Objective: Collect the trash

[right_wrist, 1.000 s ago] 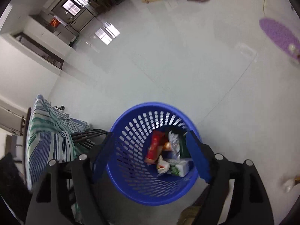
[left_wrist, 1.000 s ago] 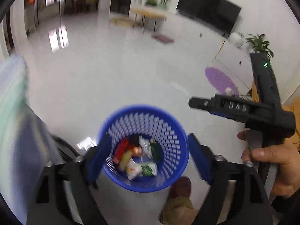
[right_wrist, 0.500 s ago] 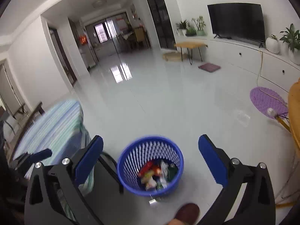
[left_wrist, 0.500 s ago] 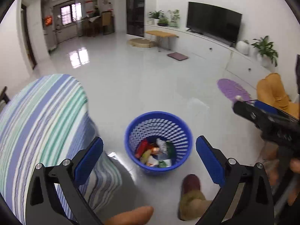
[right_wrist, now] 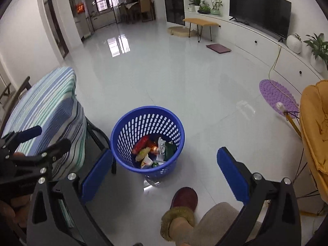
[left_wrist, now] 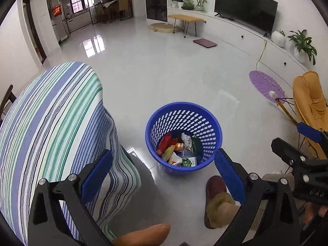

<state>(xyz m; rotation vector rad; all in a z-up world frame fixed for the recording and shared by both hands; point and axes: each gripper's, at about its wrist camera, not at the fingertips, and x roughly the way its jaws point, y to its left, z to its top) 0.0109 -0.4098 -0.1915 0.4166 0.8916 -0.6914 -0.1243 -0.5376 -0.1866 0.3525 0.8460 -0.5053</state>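
Glossy pale floor [left_wrist: 164, 65] runs far back to a dark television [left_wrist: 246, 10] on the right wall, and on it stands a blue basket [left_wrist: 183, 137] holding wrappers [left_wrist: 178, 149], the trash already gathered. Both tools hang above it with nothing between their fingers: the left gripper [left_wrist: 164, 174] and the right gripper [right_wrist: 166, 174] each stand spread wide, released, and their jaws have just been opening. From either one the basket lies ahead and below, roughly centred between the blue pads, its mouth facing up. A striped cushion [left_wrist: 47, 127] sits just left of the basket, a slippered foot [right_wrist: 182, 207] near it. No loose trash shows on the floor, so the collecting looks about done, and neither hand is plainly nearer
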